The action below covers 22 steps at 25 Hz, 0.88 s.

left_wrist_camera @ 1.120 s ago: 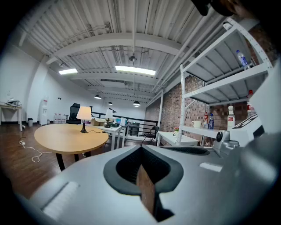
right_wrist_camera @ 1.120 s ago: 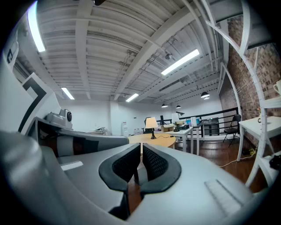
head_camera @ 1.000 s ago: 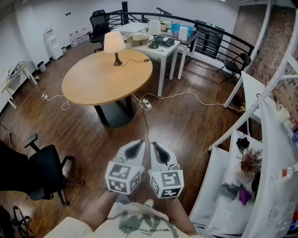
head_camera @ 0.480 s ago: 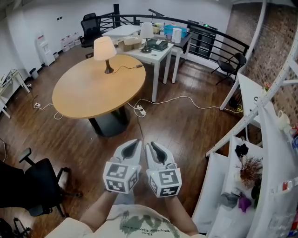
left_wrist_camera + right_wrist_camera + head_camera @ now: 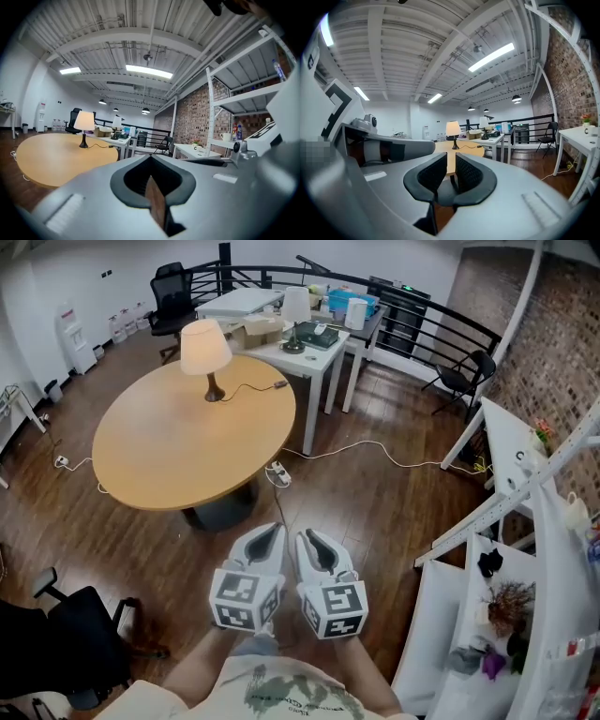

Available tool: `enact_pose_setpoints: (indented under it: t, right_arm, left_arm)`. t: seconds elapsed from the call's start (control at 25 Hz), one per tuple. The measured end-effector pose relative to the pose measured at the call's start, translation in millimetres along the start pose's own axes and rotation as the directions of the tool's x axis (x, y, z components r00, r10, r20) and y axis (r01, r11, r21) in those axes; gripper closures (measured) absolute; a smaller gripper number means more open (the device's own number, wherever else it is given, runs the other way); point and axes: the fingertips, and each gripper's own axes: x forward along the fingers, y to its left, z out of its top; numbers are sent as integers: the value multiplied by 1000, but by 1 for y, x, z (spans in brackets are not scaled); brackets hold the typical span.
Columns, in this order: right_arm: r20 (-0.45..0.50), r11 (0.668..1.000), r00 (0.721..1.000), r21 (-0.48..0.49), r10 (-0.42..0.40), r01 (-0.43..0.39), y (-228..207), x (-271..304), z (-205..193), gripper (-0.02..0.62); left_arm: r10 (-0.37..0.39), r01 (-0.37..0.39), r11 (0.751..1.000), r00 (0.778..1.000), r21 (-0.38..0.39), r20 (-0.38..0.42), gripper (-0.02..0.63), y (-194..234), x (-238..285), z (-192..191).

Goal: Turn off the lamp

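The lamp (image 5: pixel 204 348), lit, with a cream shade and a dark base, stands at the far side of the round wooden table (image 5: pixel 178 446). Its cord (image 5: pixel 253 386) trails right toward the table's edge. Both grippers are held side by side low in the head view, well short of the table. My left gripper (image 5: pixel 271 531) is shut with nothing in it. My right gripper (image 5: pixel 310 533) holds nothing, and its pads stand a narrow gap apart. The lamp (image 5: pixel 84 121) shows far off in the left gripper view, past the left gripper (image 5: pixel 151 163). Over the right gripper (image 5: pixel 451 160), the lamp (image 5: pixel 453 128) appears straight ahead.
A white table (image 5: pixel 314 343) behind the round one carries a second lamp (image 5: pixel 296 306), boxes and a phone. A power strip (image 5: pixel 278 474) and cables lie on the wood floor. White shelving (image 5: pixel 506 512) lines the right. A black office chair (image 5: pixel 70 634) stands at lower left.
The round table and lamp have come nearer and shifted left in the head view as the person walked toward them. Both grippers keep their side-by-side pose.
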Motion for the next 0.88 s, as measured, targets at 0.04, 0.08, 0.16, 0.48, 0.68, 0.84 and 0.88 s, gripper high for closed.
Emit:
enact_pose_setpoints:
  t: [0.04, 0.08, 0.16, 0.48, 0.68, 0.84, 0.88]
  right_arm:
    - [-3, 1000, 1000, 1, -4, 4, 0, 10, 1, 542]
    - [-7, 1000, 1000, 2, -9, 9, 0, 20, 3, 542]
    - [-11, 1000, 1000, 1, -18, 18, 0, 42, 6, 543]
    - [2, 999, 999, 1, -52, 52, 3, 115, 23, 543]
    - [4, 996, 997, -10, -83, 83, -2, 147, 30, 543]
    - [-12, 996, 995, -4, -94, 94, -12, 164, 26, 543]
    - [-13, 995, 995, 1, -95, 95, -15, 168, 25, 543]
  left_arm:
    - [-4, 4, 1000, 1000, 2, 1, 607, 8, 6, 3]
    - [-8, 8, 1000, 1000, 2, 1, 607, 15, 12, 5]
    - [-18, 18, 1000, 1000, 1, -1, 607, 31, 23, 8]
    - [-39, 38, 999, 999, 13, 5, 598, 97, 64, 26]
    - [-78, 78, 997, 997, 7, 0, 592, 119, 91, 31]
    - [-81, 81, 997, 997, -7, -10, 585, 132, 109, 31]
    - [-78, 78, 997, 997, 0, -11, 586, 134, 113, 32]
